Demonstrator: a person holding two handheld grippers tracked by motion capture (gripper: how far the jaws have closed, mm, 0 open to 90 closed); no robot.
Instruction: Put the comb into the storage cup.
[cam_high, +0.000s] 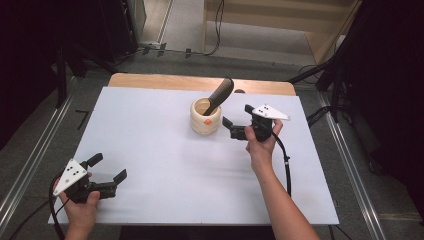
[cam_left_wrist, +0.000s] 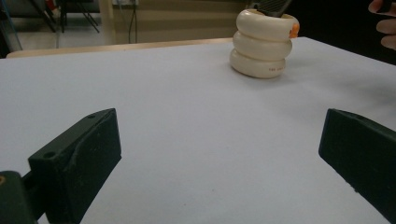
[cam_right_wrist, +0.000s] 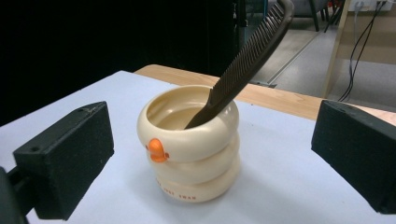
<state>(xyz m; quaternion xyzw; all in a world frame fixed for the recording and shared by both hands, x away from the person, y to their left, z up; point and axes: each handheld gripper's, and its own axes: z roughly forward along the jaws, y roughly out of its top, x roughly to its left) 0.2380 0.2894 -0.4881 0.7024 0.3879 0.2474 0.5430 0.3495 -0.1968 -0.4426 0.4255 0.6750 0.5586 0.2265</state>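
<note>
Small reddish lettering low on the cream ringed cup (cam_right_wrist: 189, 154) is too blurred to read. At its one o'clock leans a black comb (cam_right_wrist: 247, 60), tip hidden inside. Right gripper (cam_high: 239, 121) and left gripper (cam_high: 107, 169) both spread, holding nothing.

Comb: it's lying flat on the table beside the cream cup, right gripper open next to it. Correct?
Not quite. The comb stands tilted inside the cream cup, leaning on its rim, as the right gripper view shows. The right gripper is open beside the cup.
</note>
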